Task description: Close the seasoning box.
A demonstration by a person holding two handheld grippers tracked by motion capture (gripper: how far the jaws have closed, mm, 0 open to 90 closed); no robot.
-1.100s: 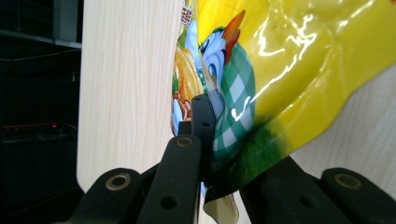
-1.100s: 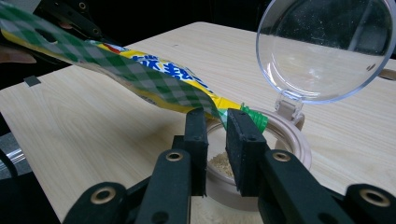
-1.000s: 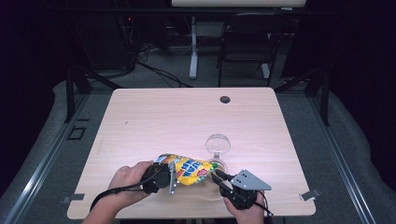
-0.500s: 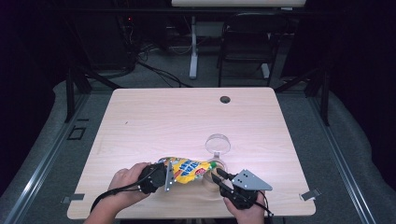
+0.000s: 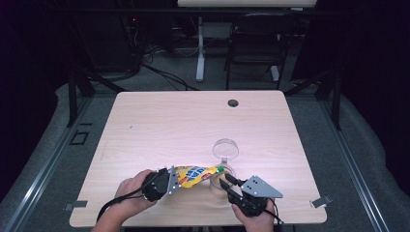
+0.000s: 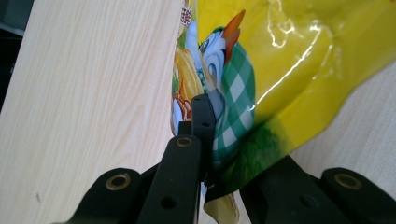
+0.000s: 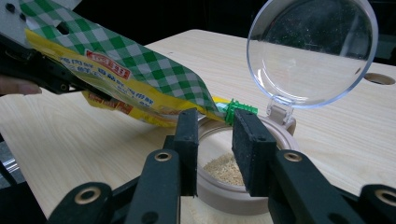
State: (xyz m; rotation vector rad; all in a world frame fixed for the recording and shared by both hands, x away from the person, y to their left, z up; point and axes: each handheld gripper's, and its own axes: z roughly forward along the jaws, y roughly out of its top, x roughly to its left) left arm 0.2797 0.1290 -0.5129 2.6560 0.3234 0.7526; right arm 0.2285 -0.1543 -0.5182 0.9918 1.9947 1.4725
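L fingers (image 6: 203,116) clamp pouch (image 5: 193,174); R gripper (image 7: 215,135) part-open, opening, empty, over jar (image 7: 224,186).

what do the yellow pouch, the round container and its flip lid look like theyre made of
Yellow pouch: glossy plastic film, judging by its shiny creases and printed picture. Round container: matte beige, likely plastic, though wood composite is possible. Flip lid: clear hard plastic; the table shows through.

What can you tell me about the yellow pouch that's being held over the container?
The yellow pouch is glossy, crinkled plastic with green check and cartoon print, ending in a green spout. The left gripper clamps its bottom end, holding it tilted off the table, spout over the open round container with pale grains inside.
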